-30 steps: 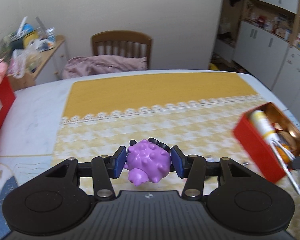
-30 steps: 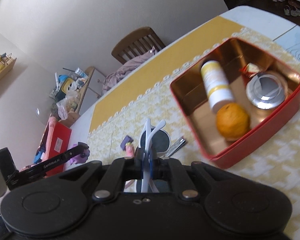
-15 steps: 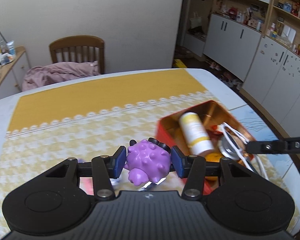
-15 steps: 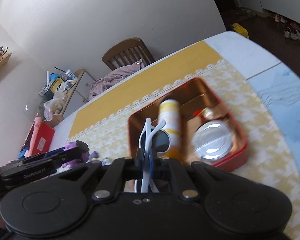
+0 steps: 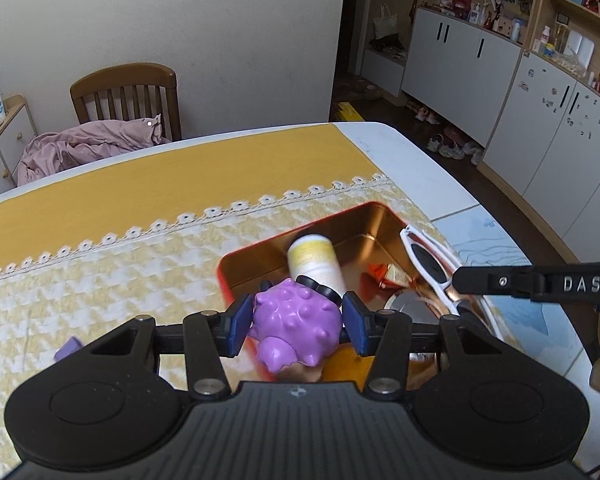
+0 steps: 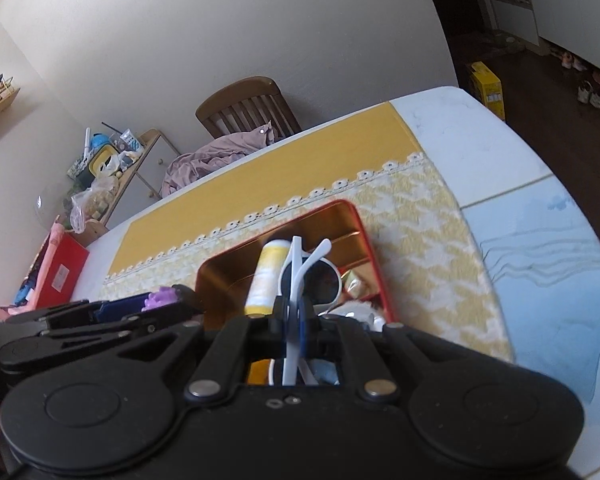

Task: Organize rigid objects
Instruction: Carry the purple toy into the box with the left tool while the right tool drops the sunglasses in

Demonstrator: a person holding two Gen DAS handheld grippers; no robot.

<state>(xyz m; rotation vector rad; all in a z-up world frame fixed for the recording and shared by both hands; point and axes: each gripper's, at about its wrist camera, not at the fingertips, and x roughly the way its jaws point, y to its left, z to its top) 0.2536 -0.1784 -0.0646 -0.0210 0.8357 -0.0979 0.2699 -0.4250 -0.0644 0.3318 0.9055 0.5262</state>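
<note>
My left gripper [image 5: 297, 322] is shut on a purple spiky toy [image 5: 296, 326] and holds it above the near left corner of the red tin [image 5: 236, 258] with a gold inside. My right gripper [image 6: 294, 320] is shut on white sunglasses [image 6: 308, 272] and holds them over the tin [image 6: 370, 240]; they also show in the left wrist view [image 5: 428, 260]. In the tin lie a white and yellow bottle [image 5: 316, 258], a round silver lid [image 5: 406, 304] and red wrappers. The left gripper shows in the right wrist view [image 6: 140, 308] with the toy [image 6: 162, 296].
The tin stands on a yellow tablecloth [image 5: 140, 200] near the table's right edge [image 5: 440, 168]. A small purple piece [image 5: 68, 348] lies on the cloth at the left. A wooden chair [image 5: 128, 96] with pink cloth stands behind the table. A red box [image 6: 60, 276] sits far left.
Both grippers have moved toward the tin and now hang over it. The toy and the sunglasses stay held.
</note>
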